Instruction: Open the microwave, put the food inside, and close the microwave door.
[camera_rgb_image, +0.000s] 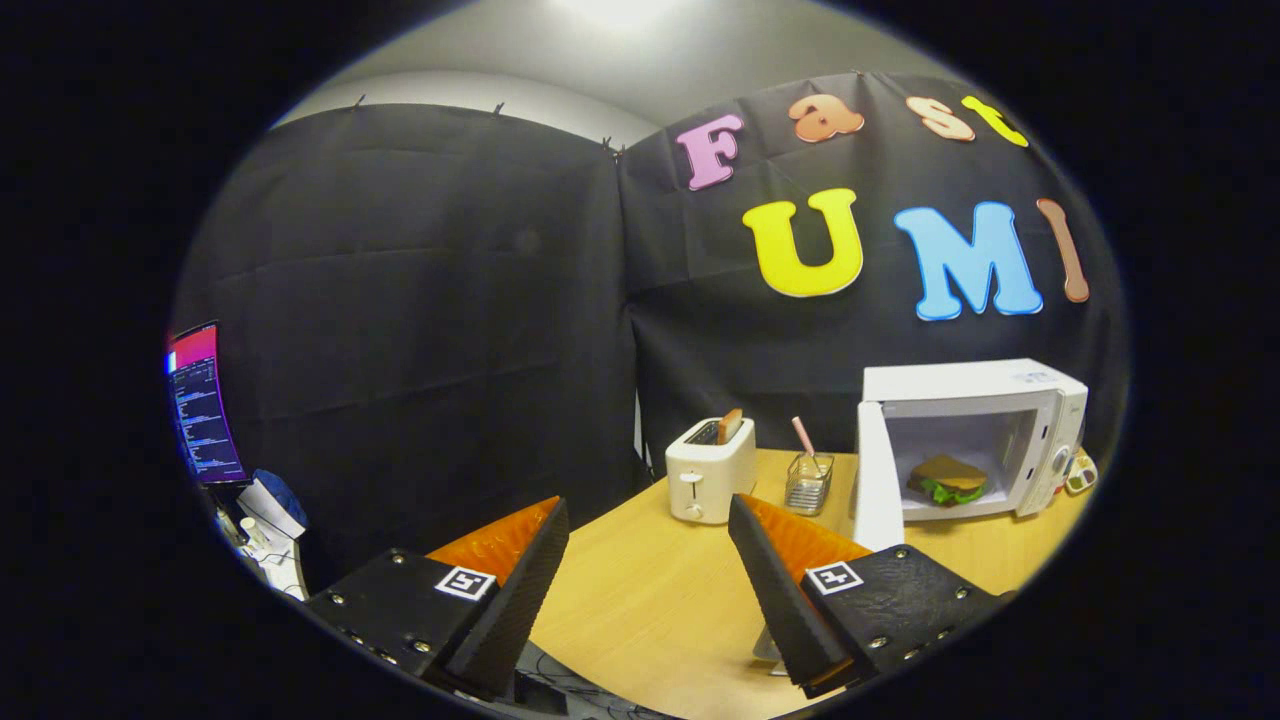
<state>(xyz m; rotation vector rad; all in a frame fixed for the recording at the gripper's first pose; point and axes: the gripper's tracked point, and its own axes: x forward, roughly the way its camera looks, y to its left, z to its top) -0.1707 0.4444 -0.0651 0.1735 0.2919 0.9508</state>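
White boxy microwave (985, 420) w/ brown-and-green sandwich (947, 479) inside; white toaster (710, 470) (brownish toast up top); pale wood-grain tabletop (650, 590); clear wire-look holder (808, 483), pink stick.

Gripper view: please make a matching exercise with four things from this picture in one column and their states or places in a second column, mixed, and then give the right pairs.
Things:
1. sandwich
2. microwave door
3. toaster
4. gripper

States or places:
A. open, holding nothing
B. swung open
C. inside the microwave
D. holds a slice of bread, stands left of the wire basket

Pairs: 1-C, 2-B, 3-D, 4-A
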